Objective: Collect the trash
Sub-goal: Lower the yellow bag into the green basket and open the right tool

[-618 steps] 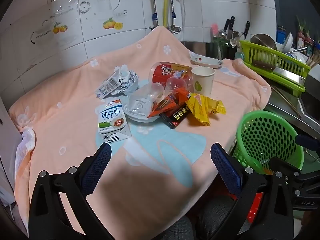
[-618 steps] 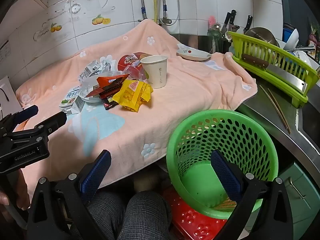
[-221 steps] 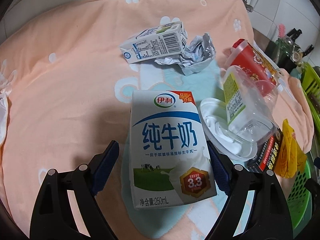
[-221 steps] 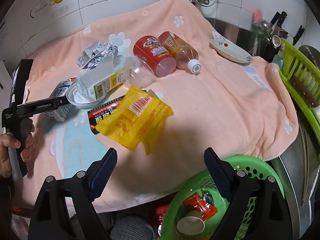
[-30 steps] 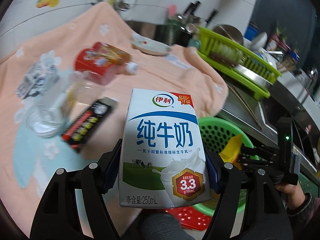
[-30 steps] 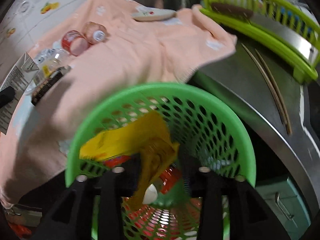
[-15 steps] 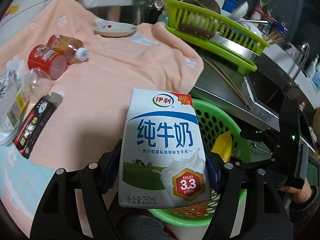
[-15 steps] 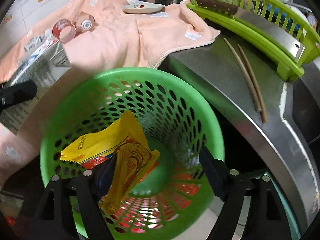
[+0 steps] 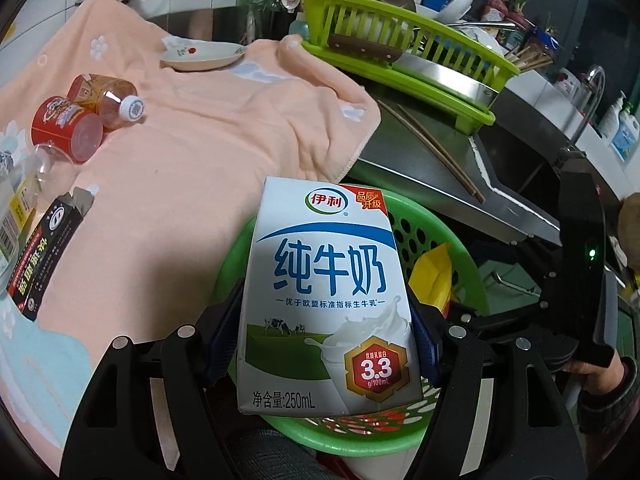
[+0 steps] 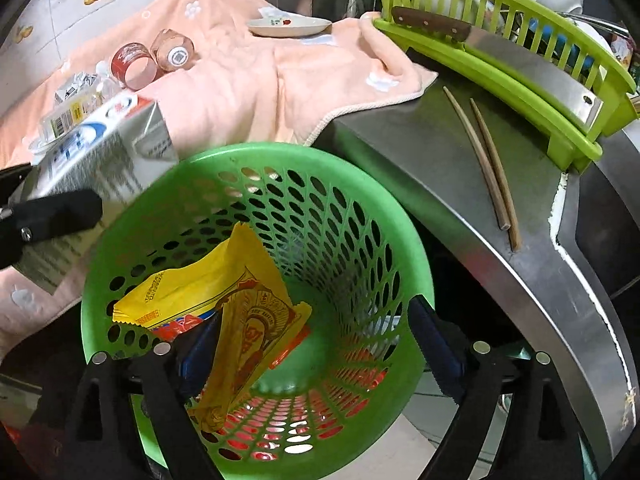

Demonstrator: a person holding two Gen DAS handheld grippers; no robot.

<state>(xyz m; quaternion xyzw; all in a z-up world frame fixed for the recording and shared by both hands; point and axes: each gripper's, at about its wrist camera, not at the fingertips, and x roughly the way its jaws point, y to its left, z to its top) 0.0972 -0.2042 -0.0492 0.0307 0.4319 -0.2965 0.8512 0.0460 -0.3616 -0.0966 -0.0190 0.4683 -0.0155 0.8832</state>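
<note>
Two grippers: both over the green basket (image 10: pixel 416 280), which sits low beside the counter edge
Left gripper (image 9: pixel 324 344): clamped on the milk carton (image 9: pixel 324 292), pads pressed on its two side walls low on the body, carton upright with the printed face to the camera
Carton place: above the basket's near rim, not yet inside
Carton handling: judged light, likely empty; thin card walls that would dent under a hard squeeze; broad flat sides make the present side-to-side hold a sound one
Right gripper (image 10: pixel 316 344): jaws opening, wide apart; the yellow wrapper (image 10: pixel 224 304) hangs between them, close to one pad, apparently let go and lying against the basket wall
Wrapper handling: limp, slick foil, near weightless; best pinched at an edge or crease
Cloth beyond: black box (image 9: pixel 44 256), clear bottle (image 9: pixel 20 196), red cup (image 9: pixel 66 126) and capped bottle (image 9: pixel 108 100) lie well apart from the basket on the peach towel (image 9: pixel 224 120)
Round items: judged prone to roll; take across the body
Far back: dish (image 9: pixel 202 56), green rack (image 9: pixel 404 52)
</note>
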